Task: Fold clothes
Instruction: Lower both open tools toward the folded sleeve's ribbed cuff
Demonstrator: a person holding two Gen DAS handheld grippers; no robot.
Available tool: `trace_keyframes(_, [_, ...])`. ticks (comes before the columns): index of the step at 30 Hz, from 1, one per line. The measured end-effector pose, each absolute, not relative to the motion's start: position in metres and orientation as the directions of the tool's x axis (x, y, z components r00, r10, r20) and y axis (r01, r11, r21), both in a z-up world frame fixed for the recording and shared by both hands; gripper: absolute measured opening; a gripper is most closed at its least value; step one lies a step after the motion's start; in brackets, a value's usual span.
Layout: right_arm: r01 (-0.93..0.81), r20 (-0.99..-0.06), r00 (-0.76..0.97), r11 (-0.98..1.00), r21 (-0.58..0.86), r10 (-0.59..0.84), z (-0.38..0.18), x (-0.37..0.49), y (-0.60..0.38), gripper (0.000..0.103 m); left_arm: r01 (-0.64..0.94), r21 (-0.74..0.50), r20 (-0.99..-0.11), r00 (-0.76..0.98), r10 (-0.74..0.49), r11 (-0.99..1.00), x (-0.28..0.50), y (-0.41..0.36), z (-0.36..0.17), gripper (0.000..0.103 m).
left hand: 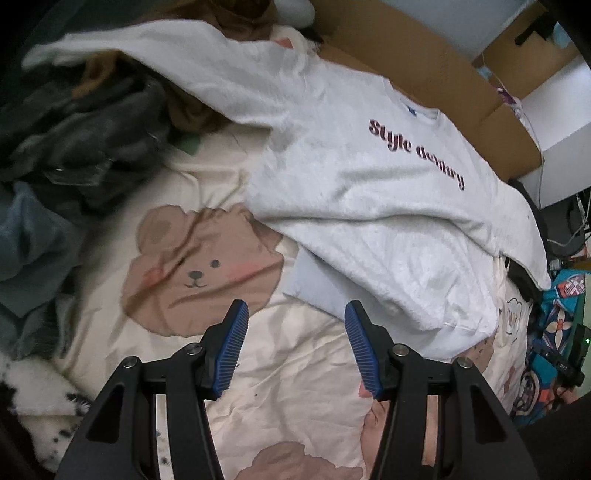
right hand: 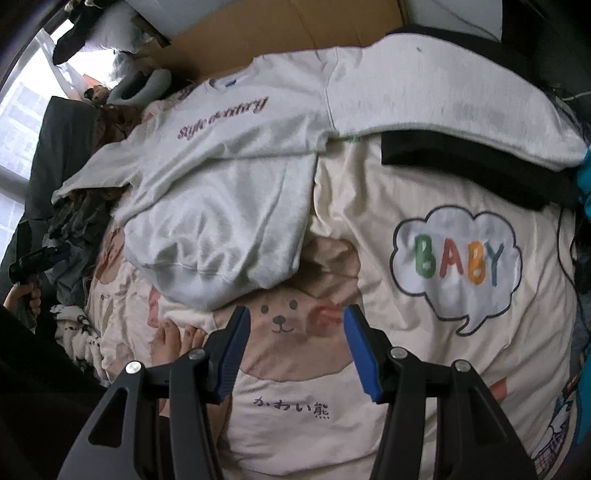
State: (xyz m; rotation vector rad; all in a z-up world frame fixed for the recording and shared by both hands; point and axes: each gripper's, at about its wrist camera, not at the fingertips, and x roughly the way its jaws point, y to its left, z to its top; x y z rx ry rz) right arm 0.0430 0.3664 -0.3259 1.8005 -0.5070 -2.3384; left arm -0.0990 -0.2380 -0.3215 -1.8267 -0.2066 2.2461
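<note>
A grey sweatshirt lies face up on the bear-print quilt, collar toward the cardboard, hem nearest both grippers. Left gripper and right gripper hover over the quilt, jaws half open, empty.

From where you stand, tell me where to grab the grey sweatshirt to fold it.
Grip the ribbed hem of the grey sweatshirt, coming from the near edge. It bunches up off the bear-print bedding closest to both open grippers, so a pad could probably slide under.
</note>
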Motion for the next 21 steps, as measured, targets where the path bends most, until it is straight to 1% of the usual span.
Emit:
trace_keyframes(9, [-0.07,-0.923,-0.218,-0.939,0.337,-0.315,-0.36,0.035,0.351,0.05,-0.122,-0.283,-0.944,-0.139,0.298,-0.951,-0.106,-0.215,-0.371,0.055])
trace_keyframes(21, [-0.043,-0.936,-0.155,-0.944,0.326,-0.316,-0.4,0.016,0.337,0.05,-0.152,-0.248,-0.96,-0.098,0.264,-0.957,-0.12,-0.197,-0.422,0.055])
